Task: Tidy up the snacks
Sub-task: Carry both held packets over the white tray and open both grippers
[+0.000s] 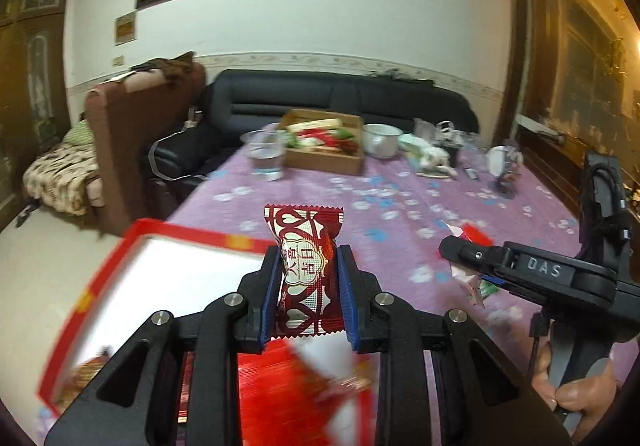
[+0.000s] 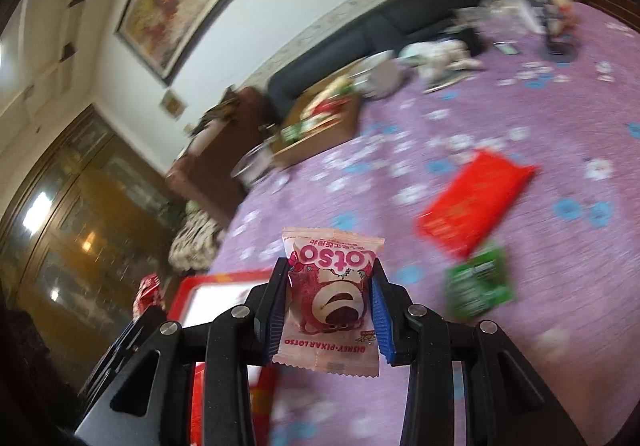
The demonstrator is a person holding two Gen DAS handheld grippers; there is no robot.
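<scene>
Purple flowered tablecloth [image 1: 400, 213] before black sofa [image 1: 340, 93]

A purple flowered bench [image 1: 400, 205] carries a red tray [image 1: 132, 242]; beyond it a cardboard box [image 1: 324, 157], glass bowl [image 1: 266, 151], white cup [image 1: 380, 139].

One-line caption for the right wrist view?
Right gripper holds a pink Lotso snack packet above the purple floral tablecloth.
</scene>
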